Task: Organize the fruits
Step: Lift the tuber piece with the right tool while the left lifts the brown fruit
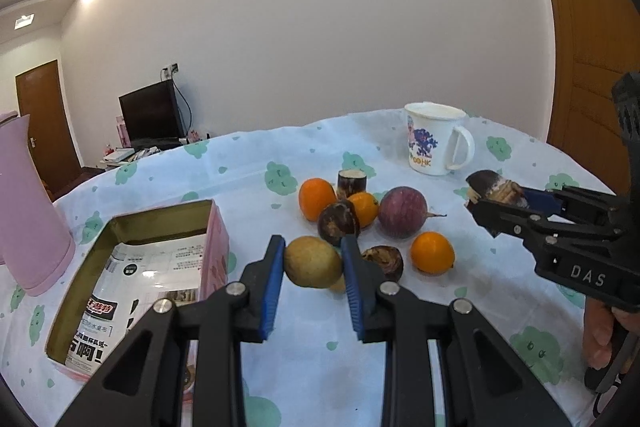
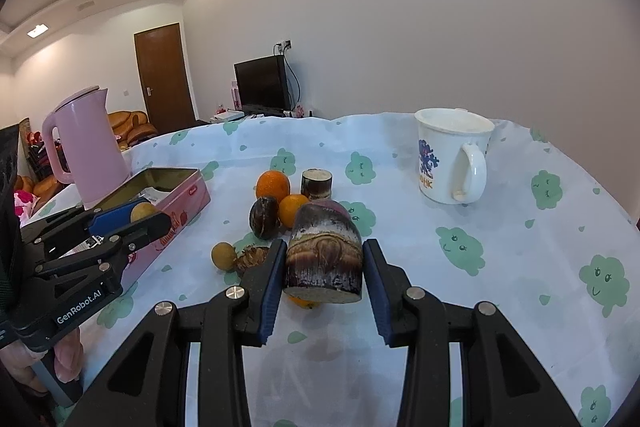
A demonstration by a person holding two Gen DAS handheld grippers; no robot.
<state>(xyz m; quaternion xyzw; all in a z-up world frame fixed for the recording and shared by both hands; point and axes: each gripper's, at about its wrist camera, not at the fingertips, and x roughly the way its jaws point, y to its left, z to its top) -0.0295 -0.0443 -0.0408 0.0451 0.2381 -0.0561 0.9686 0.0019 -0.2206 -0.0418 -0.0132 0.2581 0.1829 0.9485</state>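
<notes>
Two fruits are held aloft: the left claw (image 1: 313,263) grips a round yellow-brown fruit (image 1: 312,261), held just beside the open pink rectangular tin (image 1: 216,247), and the right claw (image 2: 324,275) clamps a dark purple sugarcane chunk (image 2: 324,259) with a pale cut end. Below on the desk (image 2: 500,267) lie three oranges (image 1: 433,252), a purple passion fruit (image 1: 403,212), and another cane piece (image 1: 351,183). Claw bodies read "DAS" and "GenRobot.AI". Farther off stand a white printed mug (image 2: 448,155) and a pink kettle (image 2: 88,147).
</notes>
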